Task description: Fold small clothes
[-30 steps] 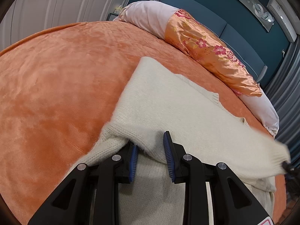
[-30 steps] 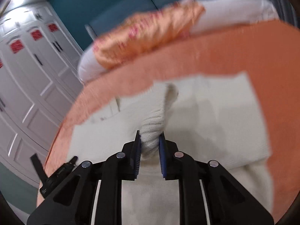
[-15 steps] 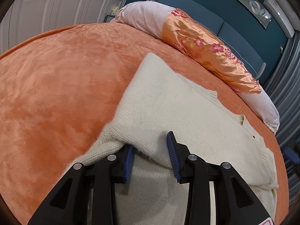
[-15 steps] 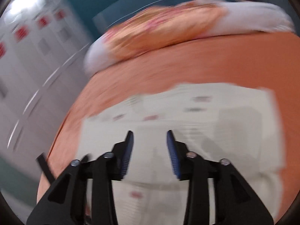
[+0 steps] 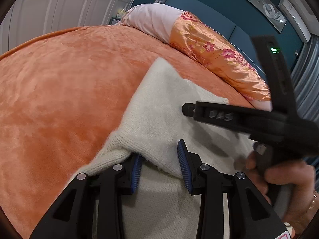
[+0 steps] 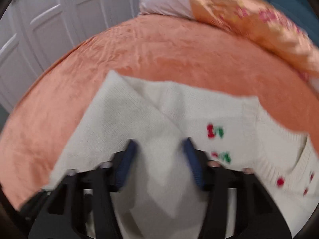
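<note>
A cream knit sweater (image 5: 159,107) lies flat on the orange blanket (image 5: 59,99), with a folded layer across it. My left gripper (image 5: 161,168) rests low on its near part. Its blue pads stand apart and the fold's knit edge drapes over the left fingertip (image 5: 137,169). My right gripper (image 6: 159,155) hovers over the sweater (image 6: 127,119), beside red and green embroidery (image 6: 215,131). Its jaws are closing, with only flat fabric seen below them and nothing pinched. In the left wrist view its black body (image 5: 239,119) reaches in from the right, held by a hand (image 5: 283,177).
A long bolster (image 5: 209,45), orange floral satin with pale pink ends, lies along the bed's far side against a teal headboard (image 5: 229,27). White wardrobe doors (image 5: 59,6) stand beyond the bed at the left. Bare orange blanket spreads left of the sweater.
The right gripper let go of the sleeve cuff it held, then swung across over the sweater into the left wrist view. The left jaws widened slightly; that hand stayed put.
</note>
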Tool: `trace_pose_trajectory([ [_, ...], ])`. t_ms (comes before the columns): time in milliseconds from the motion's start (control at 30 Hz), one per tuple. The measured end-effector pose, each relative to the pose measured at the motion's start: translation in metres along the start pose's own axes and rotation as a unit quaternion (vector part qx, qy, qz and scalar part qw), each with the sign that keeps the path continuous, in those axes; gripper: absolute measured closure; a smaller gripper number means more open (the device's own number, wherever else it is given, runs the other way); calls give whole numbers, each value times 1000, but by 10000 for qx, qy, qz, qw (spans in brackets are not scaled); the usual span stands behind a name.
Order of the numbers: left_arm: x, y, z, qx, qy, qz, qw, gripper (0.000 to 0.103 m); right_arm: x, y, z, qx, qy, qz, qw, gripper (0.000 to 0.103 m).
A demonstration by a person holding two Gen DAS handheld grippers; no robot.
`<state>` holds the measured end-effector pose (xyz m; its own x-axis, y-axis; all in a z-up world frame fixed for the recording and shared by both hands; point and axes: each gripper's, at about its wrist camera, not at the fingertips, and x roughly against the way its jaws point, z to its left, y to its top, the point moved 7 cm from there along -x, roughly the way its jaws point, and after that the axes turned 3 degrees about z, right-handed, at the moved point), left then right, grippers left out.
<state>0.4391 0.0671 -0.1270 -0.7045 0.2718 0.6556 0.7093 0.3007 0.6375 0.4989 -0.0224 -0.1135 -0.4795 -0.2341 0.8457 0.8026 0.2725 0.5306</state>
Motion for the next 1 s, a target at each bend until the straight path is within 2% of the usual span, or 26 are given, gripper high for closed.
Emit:
trace_pose_trajectory([
  [33, 0, 0, 0, -7, 3, -10, 10000, 68, -1, 5, -2, -48, -45, 0, 10000, 88],
  [67, 0, 0, 0, -20, 12, -21, 10000, 68, 0, 9, -4, -126, -55, -17, 9999, 93],
  [233, -1, -1, -1, -76, 41, -20, 10000, 66, -13, 18, -25, -575, -268, 111, 9979, 94],
  [333, 0, 0, -1, -75, 36, -22, 10000, 66, 21, 15, -35, -1068, -48, -199, 9941, 92],
  [400, 0, 0, -1, -77, 36, -21, 10000, 66, 60, -5, -46, -1283, 251, -516, 9901, 90],
  [467, 0, 0, -2, -77, 37, -20, 10000, 66, 84, -36, -60, -1314, 276, -592, 9892, 91],
  [533, 0, -1, -2, -82, 48, -14, 10000, 66, 99, -92, -96, -1350, -278, -349, 9898, 93],
  [600, -1, -1, -3, -111, 63, 6, 9999, 64, 120, -142, -139, -1709, -406, -414, 9836, 98],
  [633, -1, 0, -3, -142, 82, 21, 9999, 63, 134, -161, -157, -1972, -390, -467, 9785, 103],
  [667, -2, 0, -4, -167, 108, 42, 9998, 63, 153, -187, -183, -2360, -629, -446, 9687, 103],
  [767, -3, 3, -4, -202, 185, 123, 9995, 62, 196, -231, -216, -2909, -854, -539, 9514, 101],
  [800, -3, 4, -4, -204, 220, 172, 9994, 62, 213, -250, -224, -3068, -1210, -386, 9433, 101],
  [833, -2, 5, -5, -214, 248, 225, 9992, 62, 226, -261, -225, -3119, -1320, -344, 9403, 95],
  [900, 4, 4, -6, -270, 338, 440, 9981, 62, 260, -291, -216, -3190, -1367, -367, 9371, 93],
  [933, 15, 1, -6, -309, 398, 625, 9968, 58, 275, -305, -208, -3213, -1336, -379, 9367, 89],
  [967, 28, -3, -5, -348, 450, 711, 9958, 53, 287, -319, -199, -3233, -1283, -389, 9368, 83],
  [1000, 46, -10, -3, -396, 587, 772, 9945, 36, 302, -339, -186, -3261, -1272, -364, 9360, 67],
])
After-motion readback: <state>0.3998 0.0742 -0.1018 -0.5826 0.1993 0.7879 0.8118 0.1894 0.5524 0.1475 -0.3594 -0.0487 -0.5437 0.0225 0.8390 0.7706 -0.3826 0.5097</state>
